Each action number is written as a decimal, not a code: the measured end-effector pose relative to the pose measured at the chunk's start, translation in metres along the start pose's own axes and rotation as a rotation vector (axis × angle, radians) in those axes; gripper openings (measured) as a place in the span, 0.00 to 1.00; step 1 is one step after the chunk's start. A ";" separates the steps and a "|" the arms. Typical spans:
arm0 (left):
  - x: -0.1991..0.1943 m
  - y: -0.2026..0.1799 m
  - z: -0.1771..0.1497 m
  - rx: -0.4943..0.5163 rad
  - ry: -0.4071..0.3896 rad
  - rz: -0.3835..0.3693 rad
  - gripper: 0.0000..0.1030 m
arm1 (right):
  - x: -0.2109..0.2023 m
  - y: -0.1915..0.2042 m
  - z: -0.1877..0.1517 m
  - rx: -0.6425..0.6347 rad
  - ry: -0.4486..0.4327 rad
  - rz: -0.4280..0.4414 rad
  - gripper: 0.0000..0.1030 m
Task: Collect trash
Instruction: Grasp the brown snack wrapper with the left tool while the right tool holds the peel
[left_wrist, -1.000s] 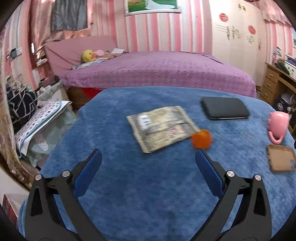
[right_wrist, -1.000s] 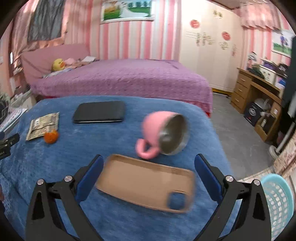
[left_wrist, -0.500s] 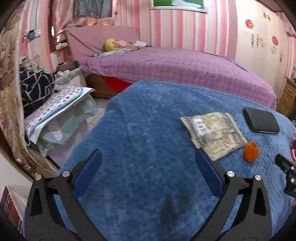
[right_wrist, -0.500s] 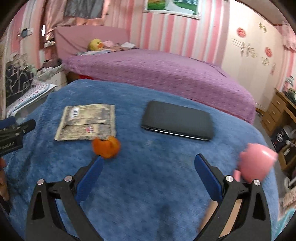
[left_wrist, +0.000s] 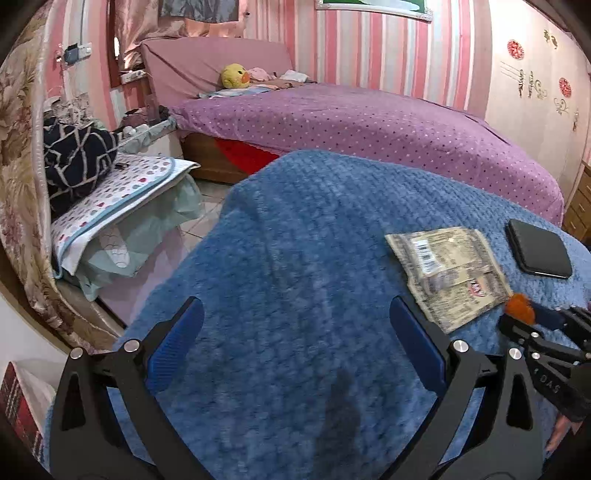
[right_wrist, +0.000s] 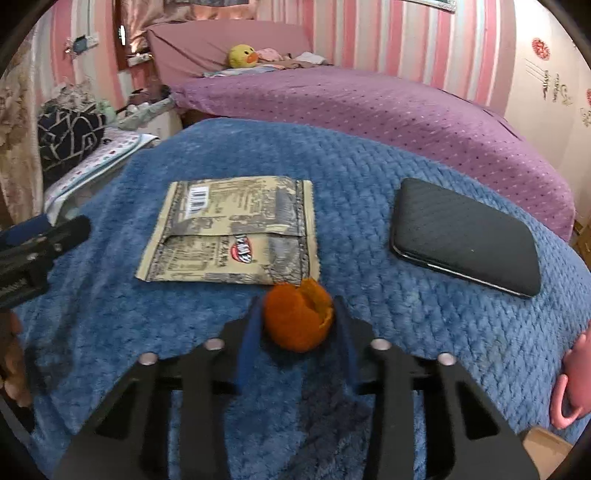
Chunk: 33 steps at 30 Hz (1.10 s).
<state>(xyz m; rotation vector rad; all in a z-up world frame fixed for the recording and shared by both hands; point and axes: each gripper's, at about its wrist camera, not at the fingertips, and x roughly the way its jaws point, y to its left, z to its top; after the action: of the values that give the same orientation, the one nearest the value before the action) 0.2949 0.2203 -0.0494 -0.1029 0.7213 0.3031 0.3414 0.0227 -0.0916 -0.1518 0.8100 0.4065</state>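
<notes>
So the orange peel (right_wrist: 297, 319) sits on the blue-covered counter (right_wrist: 369, 155) just below the snack wrapper (right_wrist: 231, 230), and the right gripper (right_wrist: 298, 325) jaws are closing around it. Probably best squeezed gently before being lifted. The left gripper (left_wrist: 295, 336) is held wide apart, empty.

A pink mug (right_wrist: 574, 384) is cut off by the right edge of the right wrist view, showing only its handle and part of its side. Below it, a tan corner of something flat (right_wrist: 543, 448) is too clipped to identify. The orange peel (left_wrist: 519, 306) is half hidden behind the right gripper (left_wrist: 532, 325) in the left wrist view (only its top shows). The print on the snack wrapper (right_wrist: 232, 229) is too small to read.
</notes>
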 end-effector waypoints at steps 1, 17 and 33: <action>0.000 -0.003 0.000 0.003 0.000 -0.004 0.95 | -0.002 -0.001 -0.001 0.000 -0.007 0.010 0.31; 0.025 -0.084 0.008 0.026 0.061 -0.055 0.85 | -0.065 -0.088 -0.038 0.078 -0.083 -0.099 0.29; 0.029 -0.074 -0.003 -0.040 0.154 -0.218 0.00 | -0.097 -0.124 -0.063 0.179 -0.117 -0.111 0.29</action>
<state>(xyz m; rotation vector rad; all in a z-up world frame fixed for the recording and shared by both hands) 0.3364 0.1563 -0.0717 -0.2431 0.8489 0.1017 0.2897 -0.1366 -0.0666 -0.0060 0.7152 0.2340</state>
